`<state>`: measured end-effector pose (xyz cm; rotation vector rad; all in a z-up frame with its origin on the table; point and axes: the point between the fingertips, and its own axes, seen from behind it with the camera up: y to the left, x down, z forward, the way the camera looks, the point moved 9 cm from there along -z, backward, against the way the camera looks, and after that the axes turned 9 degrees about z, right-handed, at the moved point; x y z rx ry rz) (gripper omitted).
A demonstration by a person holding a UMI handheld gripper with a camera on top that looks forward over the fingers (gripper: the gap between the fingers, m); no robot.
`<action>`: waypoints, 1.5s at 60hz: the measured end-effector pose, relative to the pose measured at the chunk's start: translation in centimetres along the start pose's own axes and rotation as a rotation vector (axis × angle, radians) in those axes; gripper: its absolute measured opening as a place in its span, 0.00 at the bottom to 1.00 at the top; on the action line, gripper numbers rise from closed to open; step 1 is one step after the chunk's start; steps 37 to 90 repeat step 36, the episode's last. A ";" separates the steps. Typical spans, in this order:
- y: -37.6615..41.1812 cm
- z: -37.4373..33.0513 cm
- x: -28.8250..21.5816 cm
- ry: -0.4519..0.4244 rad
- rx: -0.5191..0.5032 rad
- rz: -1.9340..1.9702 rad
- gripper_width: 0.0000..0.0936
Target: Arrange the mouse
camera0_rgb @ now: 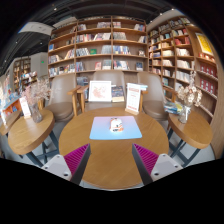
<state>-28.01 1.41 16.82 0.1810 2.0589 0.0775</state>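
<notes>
While gripper (110,160) hovers spread and empty, mouse (117,125) sits on blue mat (100,131) mid round counter (110,168), well beyond fingers. No grasp yet; judged early, approach and arranging left.

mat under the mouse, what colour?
Light blue mat, under the white mouse; gripper view shows it.

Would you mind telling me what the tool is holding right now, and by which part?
Nothing is held. The tool is open and empty; the mouse lies on the blue mat beyond its fingers.
</notes>
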 end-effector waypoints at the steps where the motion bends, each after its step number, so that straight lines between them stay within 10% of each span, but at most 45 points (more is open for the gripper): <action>1: 0.0 -0.5 0.4 -0.001 -0.001 -0.003 0.92; 90: -0.8 -5.6 5.9 0.026 -0.010 -0.052 0.92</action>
